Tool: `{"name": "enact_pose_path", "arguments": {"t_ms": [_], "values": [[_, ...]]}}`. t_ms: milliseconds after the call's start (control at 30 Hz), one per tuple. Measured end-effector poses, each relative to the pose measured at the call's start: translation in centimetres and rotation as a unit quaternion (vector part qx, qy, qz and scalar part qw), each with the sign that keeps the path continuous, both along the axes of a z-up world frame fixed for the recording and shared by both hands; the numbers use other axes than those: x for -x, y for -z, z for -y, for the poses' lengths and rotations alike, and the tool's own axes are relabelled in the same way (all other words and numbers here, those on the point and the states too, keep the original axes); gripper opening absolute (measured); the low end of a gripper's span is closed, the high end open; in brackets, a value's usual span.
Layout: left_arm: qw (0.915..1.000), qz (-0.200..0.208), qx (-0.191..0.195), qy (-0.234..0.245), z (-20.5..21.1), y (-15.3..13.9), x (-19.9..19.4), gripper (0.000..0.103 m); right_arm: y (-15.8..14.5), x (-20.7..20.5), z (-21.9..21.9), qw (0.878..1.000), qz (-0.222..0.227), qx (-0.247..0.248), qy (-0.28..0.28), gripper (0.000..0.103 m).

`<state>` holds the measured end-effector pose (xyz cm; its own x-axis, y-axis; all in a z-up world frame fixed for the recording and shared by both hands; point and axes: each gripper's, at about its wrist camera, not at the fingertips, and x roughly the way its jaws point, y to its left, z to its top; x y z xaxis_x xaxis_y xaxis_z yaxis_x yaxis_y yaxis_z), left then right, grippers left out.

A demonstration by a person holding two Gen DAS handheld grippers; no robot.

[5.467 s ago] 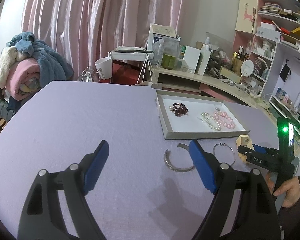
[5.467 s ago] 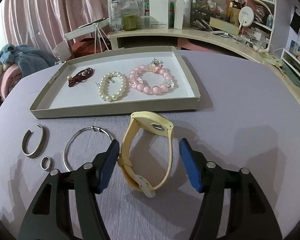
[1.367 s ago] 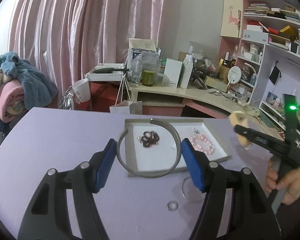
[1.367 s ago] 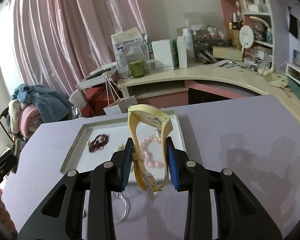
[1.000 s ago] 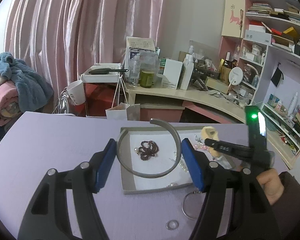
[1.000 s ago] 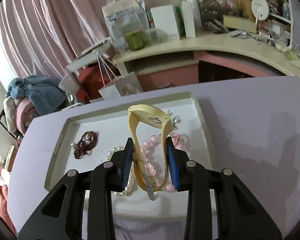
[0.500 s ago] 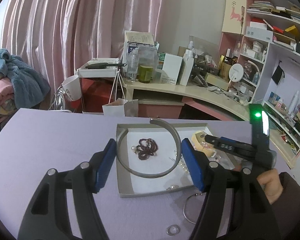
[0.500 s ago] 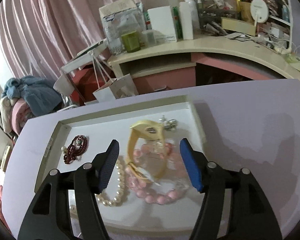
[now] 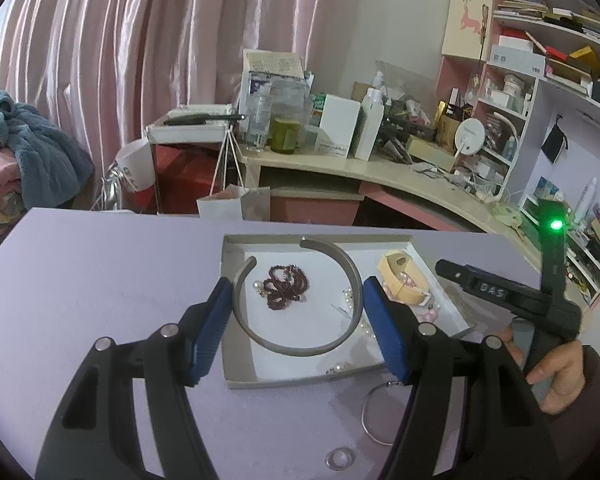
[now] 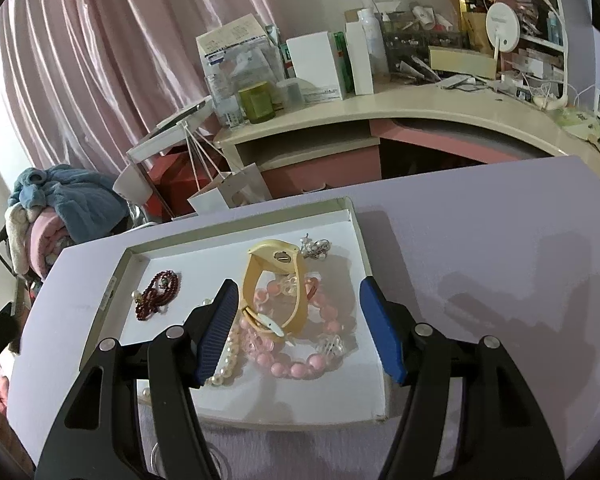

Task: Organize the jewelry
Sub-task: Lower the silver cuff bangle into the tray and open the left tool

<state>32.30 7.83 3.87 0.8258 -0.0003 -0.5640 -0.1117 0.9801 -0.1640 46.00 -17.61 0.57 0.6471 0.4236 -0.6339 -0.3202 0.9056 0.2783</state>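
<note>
My left gripper (image 9: 296, 322) is shut on a grey open cuff bangle (image 9: 292, 345) and holds it above the white tray (image 9: 240, 376). My right gripper (image 10: 298, 330) is open and empty above the tray (image 10: 374, 384). The yellow watch (image 10: 276, 284) lies in the tray on the pink bead bracelet (image 10: 300, 368), next to a pearl bracelet (image 10: 226, 364) and a dark red bead bracelet (image 10: 156, 294). The watch (image 9: 400, 280) and red beads (image 9: 286, 286) also show in the left wrist view. A thin silver hoop (image 9: 370, 420) and a small ring (image 9: 339, 459) lie on the purple table in front of the tray.
The purple table (image 9: 100, 280) stretches left of the tray. Behind it stand a cluttered beige desk (image 10: 400, 108), a paper bag (image 9: 234, 204), pink curtains and a pile of blankets (image 9: 16, 168). Shelves (image 9: 540, 80) stand at the right.
My right gripper has opened, released the yellow watch into the tray and drawn back a little. My left gripper still holds the cuff over the tray.
</note>
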Motion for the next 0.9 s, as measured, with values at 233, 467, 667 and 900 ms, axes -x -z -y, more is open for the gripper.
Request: {"name": "enact_pose_path", "arguments": {"t_ms": [233,467,667,900], "values": [[0.9994,-0.032,0.001,0.009,0.2,2.9,-3.0,0.066,-0.8,1.4,0.9,1.000,0.022,0.012,-0.010,0.065],[0.9979,-0.064,-0.001,0.010,0.5,5.3,-5.6,0.066,-0.8,1.9,1.5,0.999,0.026,0.010,-0.020,0.065],[0.9962,-0.086,0.004,0.004,0.4,6.9,-7.1,0.066,-0.6,2.1,1.5,0.999,0.026,0.007,-0.028,0.065],[0.9945,-0.104,0.005,-0.006,0.4,7.9,-8.0,0.068,-0.3,2.6,2.0,0.999,0.023,0.001,-0.030,0.065]]}}
